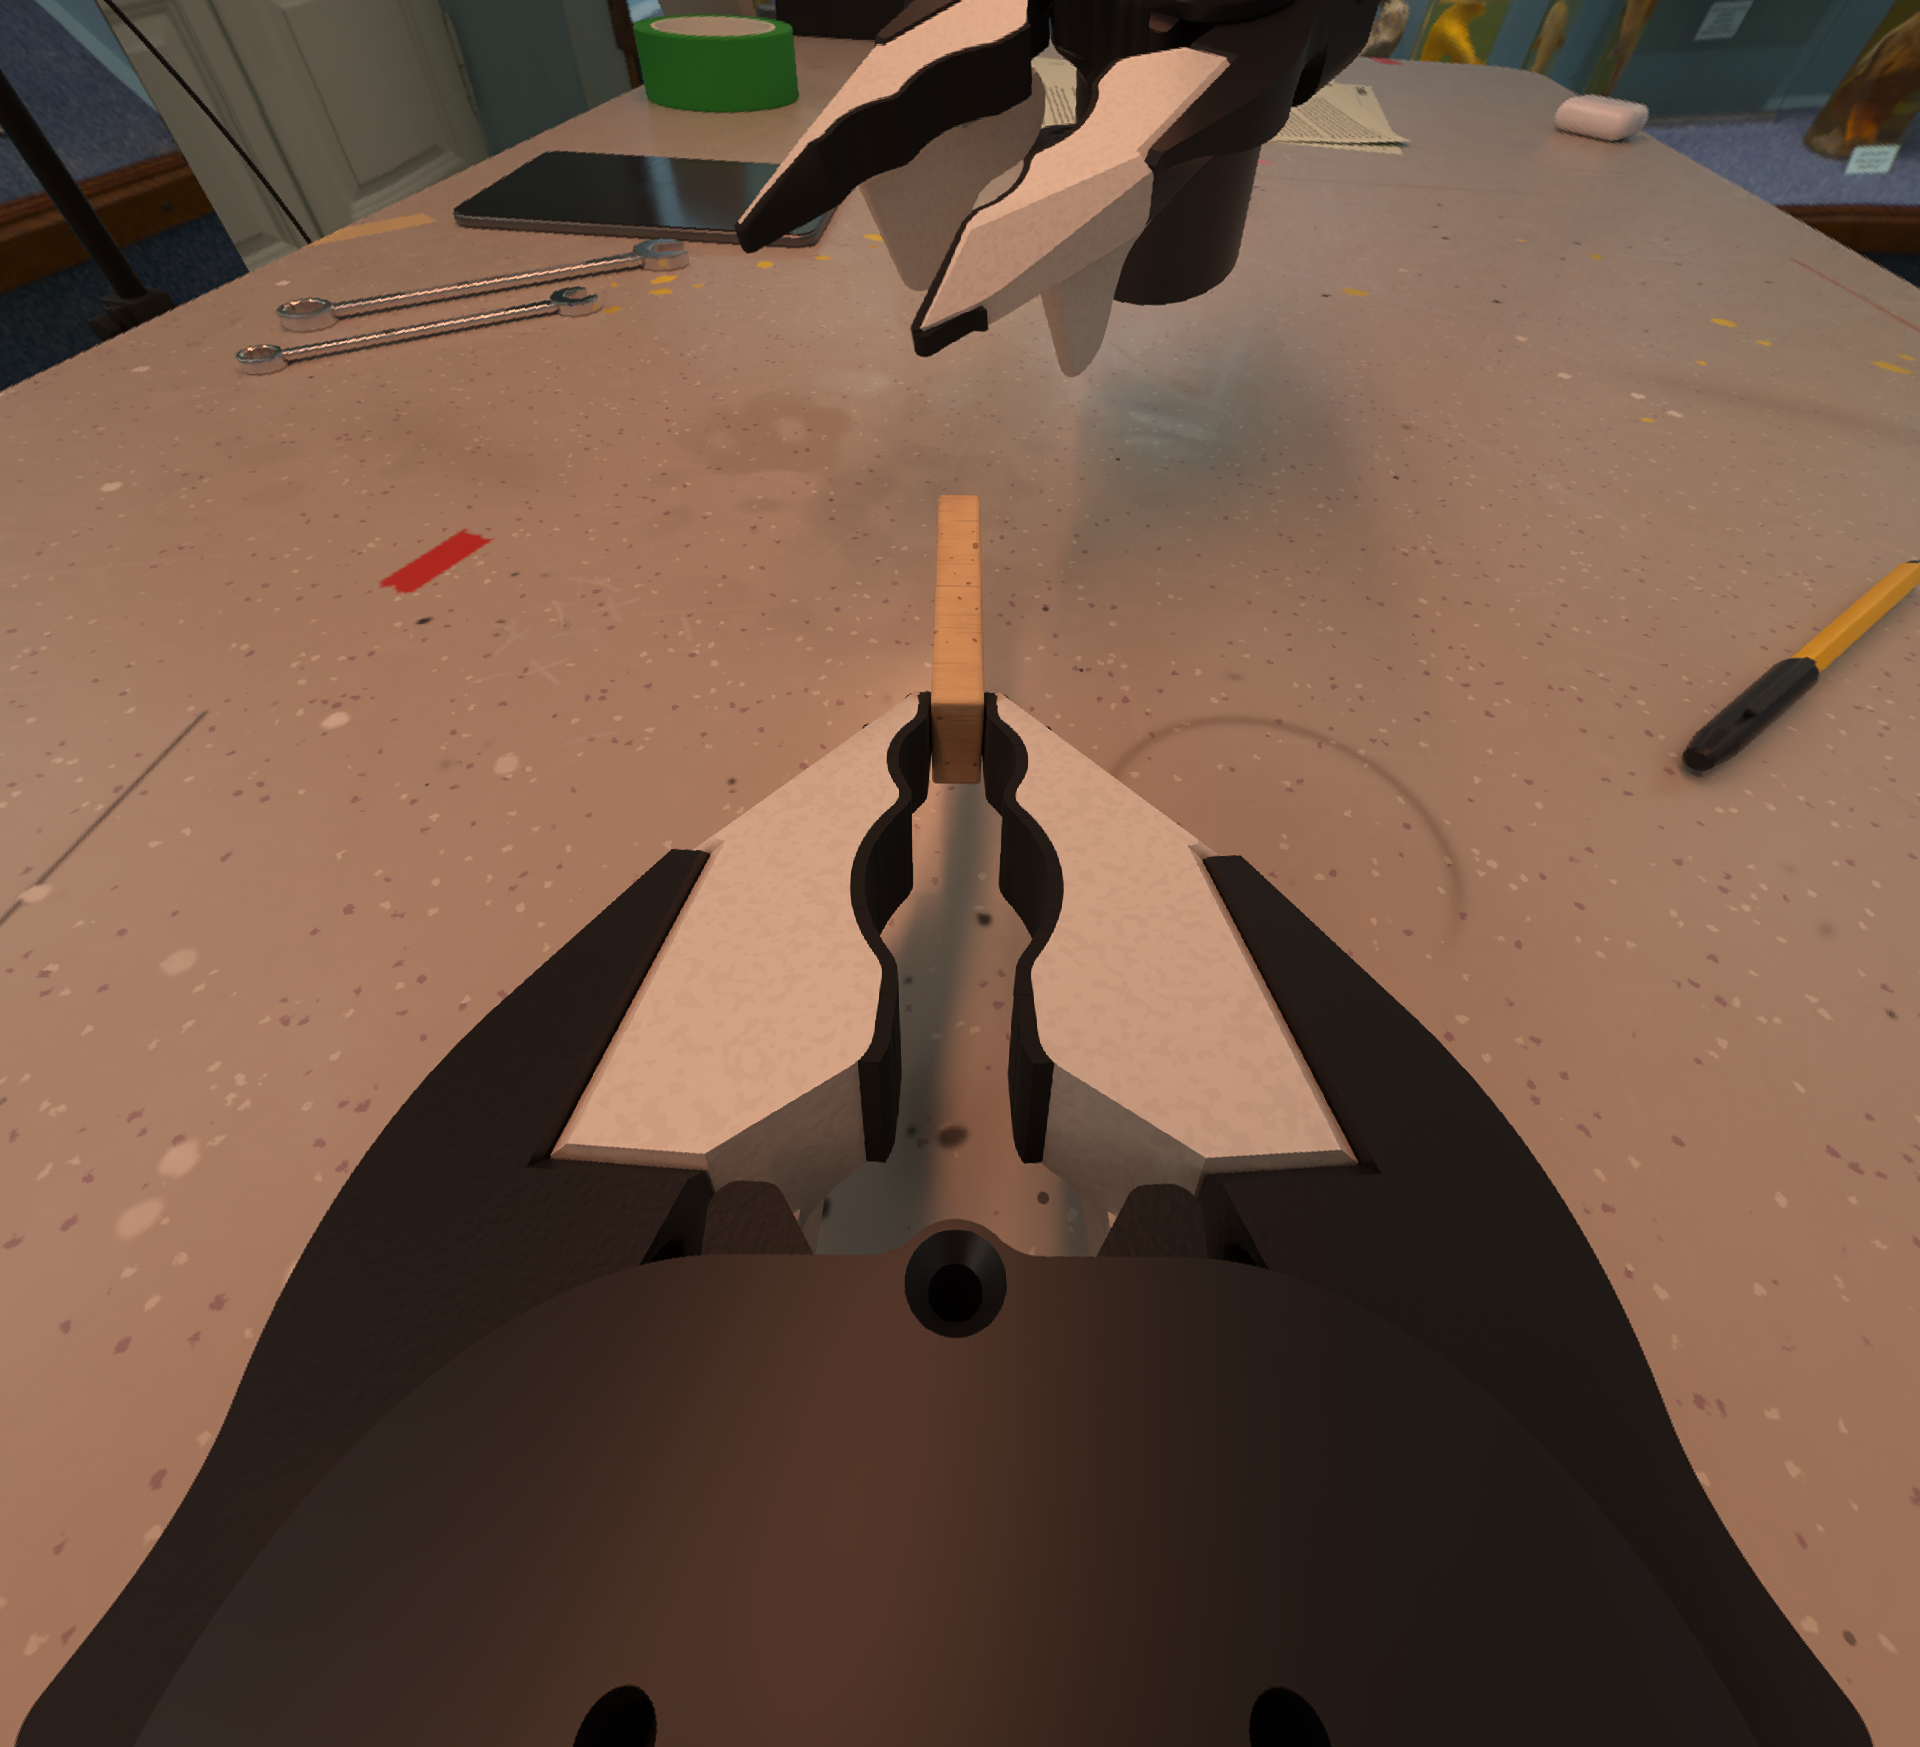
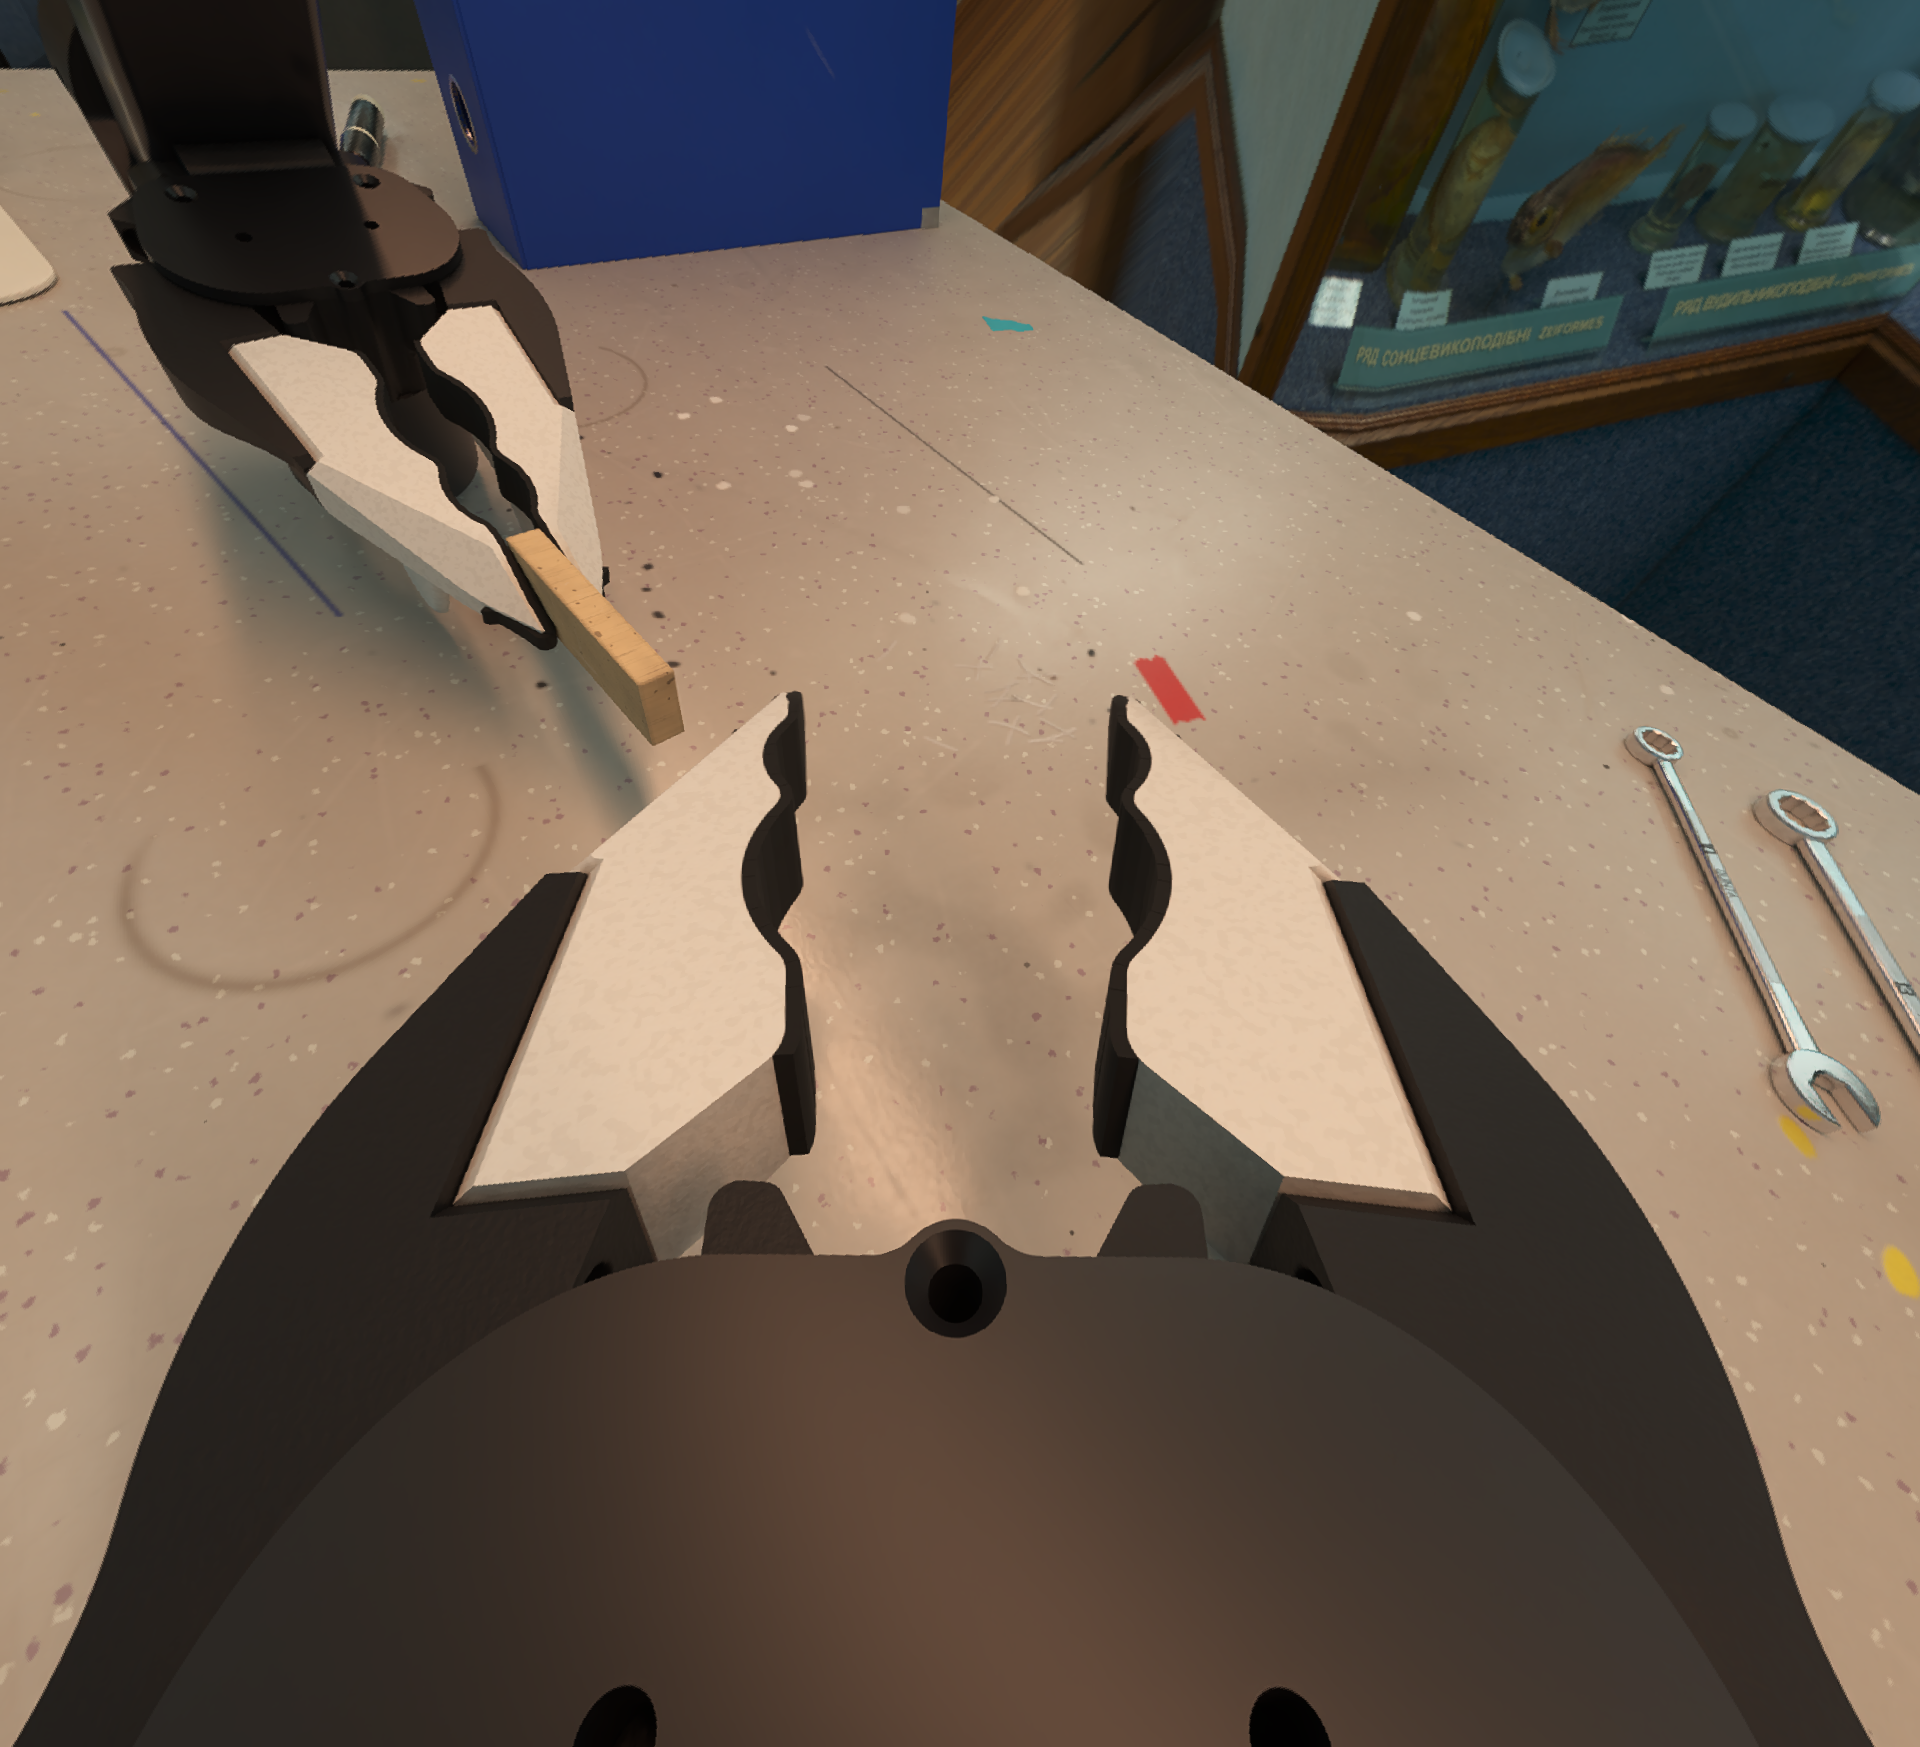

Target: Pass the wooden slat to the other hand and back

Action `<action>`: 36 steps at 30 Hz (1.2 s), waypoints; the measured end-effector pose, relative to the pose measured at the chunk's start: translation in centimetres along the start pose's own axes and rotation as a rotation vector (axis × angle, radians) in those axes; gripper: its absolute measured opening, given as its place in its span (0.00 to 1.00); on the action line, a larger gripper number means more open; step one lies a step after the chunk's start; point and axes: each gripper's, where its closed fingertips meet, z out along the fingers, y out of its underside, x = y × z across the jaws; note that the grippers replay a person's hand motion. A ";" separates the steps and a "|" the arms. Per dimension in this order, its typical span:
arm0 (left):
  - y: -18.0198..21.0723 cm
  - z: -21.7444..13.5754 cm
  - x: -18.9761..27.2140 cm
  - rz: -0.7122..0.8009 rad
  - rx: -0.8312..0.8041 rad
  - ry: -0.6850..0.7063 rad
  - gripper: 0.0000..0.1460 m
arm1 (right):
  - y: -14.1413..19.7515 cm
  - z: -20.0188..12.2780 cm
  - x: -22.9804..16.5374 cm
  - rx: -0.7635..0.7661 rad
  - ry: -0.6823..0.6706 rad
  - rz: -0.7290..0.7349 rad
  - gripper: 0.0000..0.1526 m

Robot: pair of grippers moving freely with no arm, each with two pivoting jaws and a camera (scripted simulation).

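Note:
The wooden slat point(image 1: 957, 617) is a short pale strip held on edge, above the table. My left gripper point(image 1: 957, 710) is shut on its near end, and the slat sticks out forward past the fingertips. My right gripper point(image 1: 847, 295) hangs open in the air beyond the slat's far end, apart from it. In the right wrist view my right gripper point(image 2: 956, 710) is open and empty, and the slat point(image 2: 603, 632) points toward its left finger from the left gripper point(image 2: 535, 591) at upper left, with a small gap between.
Two wrenches point(image 1: 447, 315) point(image 2: 1756, 928), a dark tablet point(image 1: 623, 196), a green tape roll point(image 1: 717, 61), a yellow-black pen point(image 1: 1797, 669) and a red tape mark point(image 1: 434, 559) lie on the speckled table point(image 1: 312, 866). A blue binder point(image 2: 686, 35) stands behind the left gripper.

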 end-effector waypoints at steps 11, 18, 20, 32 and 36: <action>0.3 0.8 0.6 -0.009 -0.029 0.060 0.06 | -0.8 -1.0 0.0 0.071 0.023 -0.013 0.47; -0.9 2.0 1.9 -0.007 -0.078 0.148 0.06 | -0.7 -5.6 0.2 0.150 0.100 0.041 0.41; -1.2 2.5 1.6 0.000 -0.103 0.125 0.06 | 0.0 -7.5 0.6 0.125 0.156 0.041 0.39; -6.4 7.0 0.6 0.057 -0.117 0.351 0.06 | 3.5 -10.7 0.7 -0.108 0.161 0.058 0.31; -6.2 9.2 0.5 0.165 -0.214 0.432 0.06 | 3.3 -9.2 -0.6 -0.130 0.067 0.079 0.40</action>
